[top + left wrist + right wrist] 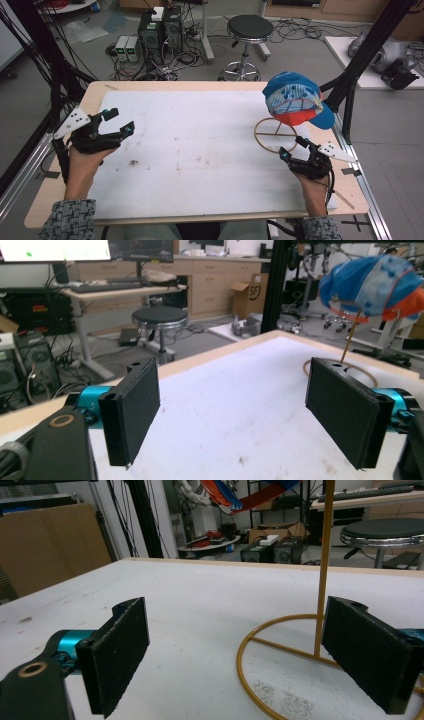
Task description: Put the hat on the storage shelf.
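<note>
Cap (295, 102) on stand (275, 135): soft, light; best pinched at brim. Left gripper (112, 122) and right gripper (292, 147) both gape, empty.

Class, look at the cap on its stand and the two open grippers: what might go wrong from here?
1. The cap sits high on a thin gold stand; a sideways pull may tip it.
2. The right gripper hangs over the stand's ring base, so it might knock the pole.
3. The left gripper is far across the white mat, so helping means a long reach.
</note>
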{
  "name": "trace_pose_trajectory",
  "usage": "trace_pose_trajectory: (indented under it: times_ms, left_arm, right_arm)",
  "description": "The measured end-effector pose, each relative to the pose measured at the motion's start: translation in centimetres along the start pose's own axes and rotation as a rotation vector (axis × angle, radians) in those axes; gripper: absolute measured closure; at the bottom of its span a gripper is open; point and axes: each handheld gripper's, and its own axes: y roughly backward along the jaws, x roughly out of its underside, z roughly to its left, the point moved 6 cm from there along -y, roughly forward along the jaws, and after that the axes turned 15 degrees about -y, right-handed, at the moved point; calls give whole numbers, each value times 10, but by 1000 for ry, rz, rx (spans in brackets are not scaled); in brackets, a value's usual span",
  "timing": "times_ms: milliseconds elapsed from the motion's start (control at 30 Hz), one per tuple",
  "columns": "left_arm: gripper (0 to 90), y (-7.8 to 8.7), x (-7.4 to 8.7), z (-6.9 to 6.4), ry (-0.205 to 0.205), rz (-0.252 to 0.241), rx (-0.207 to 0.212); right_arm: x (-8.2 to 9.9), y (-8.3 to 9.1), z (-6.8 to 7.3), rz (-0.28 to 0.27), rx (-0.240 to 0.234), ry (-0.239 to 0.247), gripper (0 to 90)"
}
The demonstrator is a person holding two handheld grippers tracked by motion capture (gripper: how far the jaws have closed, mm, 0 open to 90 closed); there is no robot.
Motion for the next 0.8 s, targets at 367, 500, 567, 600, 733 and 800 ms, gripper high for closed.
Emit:
trace_pose_trajectory:
  times_ms: [367, 500, 567, 600, 733, 800]
  left_arm:
    - [216, 13, 38, -5, 29, 39, -33]
    - [216, 14, 46, -9, 39, 41, -29]
    - [216, 14, 50, -10, 43, 41, -28]
    - [216, 14, 51, -10, 50, 37, -29]
    - [215, 15, 55, -10, 61, 36, -26]
    - [215, 15, 56, -10, 61, 35, -25]
  right_arm:
    - [0, 0, 0, 2, 5, -1, 110]
    - [0, 0, 0, 1, 5, -2, 111]
    - [0, 0, 0, 3, 9, -5, 110]
    - [0, 0, 0, 1, 8, -2, 110]
    - [0, 0, 0, 0, 8, -1, 110]
    - [0, 0, 0, 0, 9, -2, 110]
